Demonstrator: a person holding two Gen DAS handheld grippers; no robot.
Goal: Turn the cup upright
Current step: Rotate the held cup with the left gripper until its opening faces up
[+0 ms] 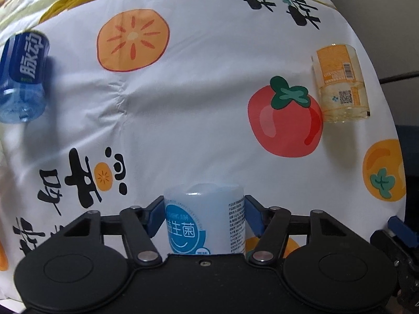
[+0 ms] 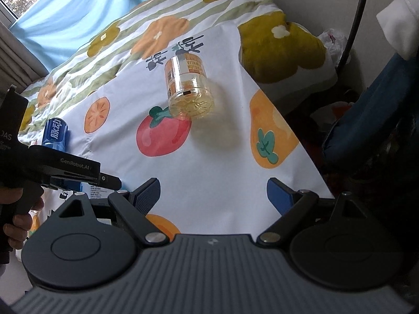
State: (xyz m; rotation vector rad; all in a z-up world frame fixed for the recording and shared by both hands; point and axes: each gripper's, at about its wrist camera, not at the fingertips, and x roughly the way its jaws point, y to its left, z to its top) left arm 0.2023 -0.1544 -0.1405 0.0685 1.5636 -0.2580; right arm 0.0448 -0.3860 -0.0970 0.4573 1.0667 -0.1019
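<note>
- My left fingers (image 1: 204,209) are closed on the white cup (image 1: 205,217), one blue pad on each flank. It stands with a closed, domed end toward the top, so I judge it is not yet upright, or only part-turned; I cannot see its mouth.
- My right fingers (image 2: 213,192) are spread wide and hold nothing, hanging over the bed (image 2: 222,162).
- The grip sits near the fingertips on a smooth, round wall. If I rotate fast, the cup could pivot between the pads or squirt out.
- The cup looks like thin plastic. Squeezing harder to stop a slip could dent it and loosen the hold instead.
- The bed cover is soft and creased. Set down on a wrinkle, the cup may lean and topple when I let go.
- The yellow cup (image 1: 340,83) and the blue cup (image 1: 23,78) both lie on their sides, well apart from mine. A dropped cup could roll toward them or off the bed edge.
- My two grippers are close together; in the right view the left one sits just beside my right fingers, so a wide swing could knock them.
</note>
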